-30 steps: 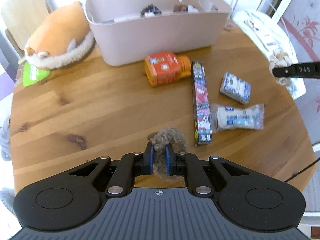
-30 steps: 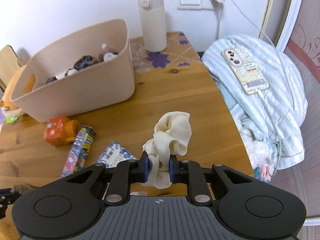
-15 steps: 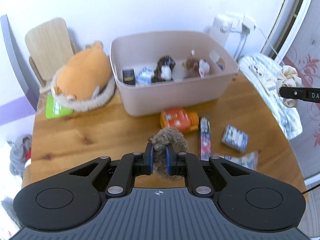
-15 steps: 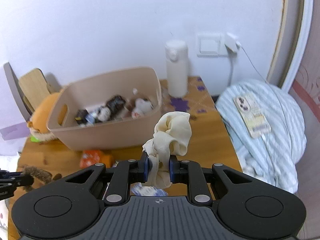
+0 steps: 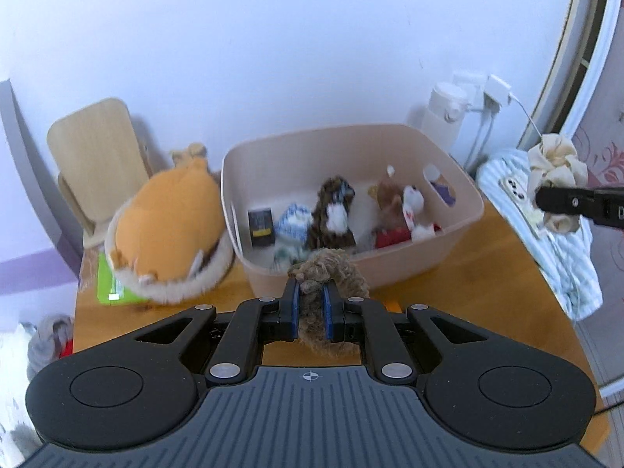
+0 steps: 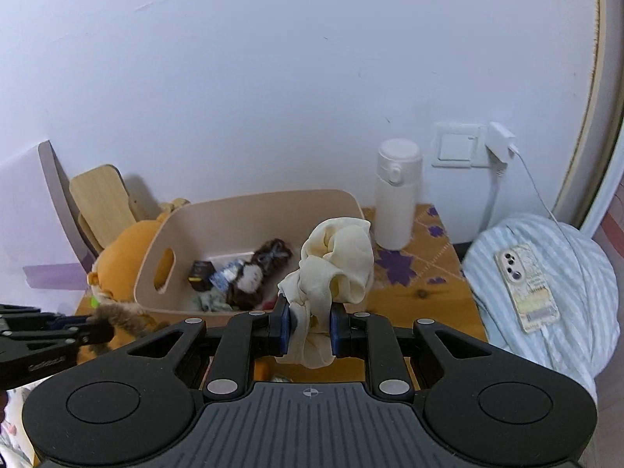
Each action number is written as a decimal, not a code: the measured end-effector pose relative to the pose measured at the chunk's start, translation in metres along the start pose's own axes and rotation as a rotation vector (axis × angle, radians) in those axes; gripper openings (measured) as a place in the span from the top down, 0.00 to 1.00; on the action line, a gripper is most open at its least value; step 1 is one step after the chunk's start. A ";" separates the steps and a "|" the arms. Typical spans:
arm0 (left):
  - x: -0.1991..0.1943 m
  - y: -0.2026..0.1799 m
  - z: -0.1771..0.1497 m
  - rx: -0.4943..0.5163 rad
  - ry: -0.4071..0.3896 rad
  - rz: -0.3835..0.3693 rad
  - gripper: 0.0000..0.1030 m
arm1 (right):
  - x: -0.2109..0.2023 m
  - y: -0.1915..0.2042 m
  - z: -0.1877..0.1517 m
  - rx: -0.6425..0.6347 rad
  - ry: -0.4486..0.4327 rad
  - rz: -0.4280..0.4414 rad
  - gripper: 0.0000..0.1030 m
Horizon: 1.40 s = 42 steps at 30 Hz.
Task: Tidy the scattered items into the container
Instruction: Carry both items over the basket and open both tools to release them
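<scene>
Left gripper (image 5: 311,304) clenched on brown scrunchie (image 5: 327,269). Right gripper (image 6: 310,321) clenched on cream scrunchie (image 6: 339,257). Both above table (image 5: 487,292), near bin (image 5: 460,210).

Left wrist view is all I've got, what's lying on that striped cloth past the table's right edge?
Observer: A phone in a pale patterned case lies face down on the striped cloth, with a white cable running to it.
Operator: What is the right hand-held gripper carrying?
Observer: A cream fabric scrunchie, pinched between its blue pads.
Operator: Is anything on the table behind the container?
Observer: Purple leaf-shaped marks show on the table, near the white bottle.
</scene>
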<state>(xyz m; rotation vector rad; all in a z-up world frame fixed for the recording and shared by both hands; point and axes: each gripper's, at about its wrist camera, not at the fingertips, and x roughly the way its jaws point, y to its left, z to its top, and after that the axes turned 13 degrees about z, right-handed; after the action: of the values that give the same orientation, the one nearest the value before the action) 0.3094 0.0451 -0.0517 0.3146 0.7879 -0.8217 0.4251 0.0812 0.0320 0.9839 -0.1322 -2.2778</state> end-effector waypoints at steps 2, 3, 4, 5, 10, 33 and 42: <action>0.007 -0.002 0.010 -0.008 -0.007 0.007 0.89 | 0.007 0.003 0.004 0.002 -0.002 0.008 0.83; 0.011 -0.003 0.015 -0.010 -0.011 0.009 0.89 | 0.010 0.004 0.006 0.003 -0.002 0.012 0.83; 0.013 -0.004 0.019 -0.014 -0.017 0.015 0.89 | 0.014 0.004 0.008 0.004 -0.001 0.016 0.83; 0.016 -0.006 0.023 -0.017 -0.025 0.019 0.89 | 0.018 0.005 0.010 0.004 0.001 0.020 0.83; 0.033 -0.011 0.047 -0.031 -0.044 0.029 0.89 | 0.042 0.008 0.022 0.001 0.013 0.039 0.83; 0.155 -0.021 0.076 -0.018 0.162 0.108 0.88 | 0.149 -0.020 0.030 0.083 0.157 0.049 0.82; 0.171 -0.029 0.069 0.002 0.202 0.151 0.88 | 0.173 -0.024 0.025 0.093 0.221 0.042 0.78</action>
<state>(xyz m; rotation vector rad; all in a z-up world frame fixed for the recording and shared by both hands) 0.3946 -0.1023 -0.1282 0.4578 0.9394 -0.6552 0.3074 -0.0066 -0.0649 1.2621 -0.1636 -2.1246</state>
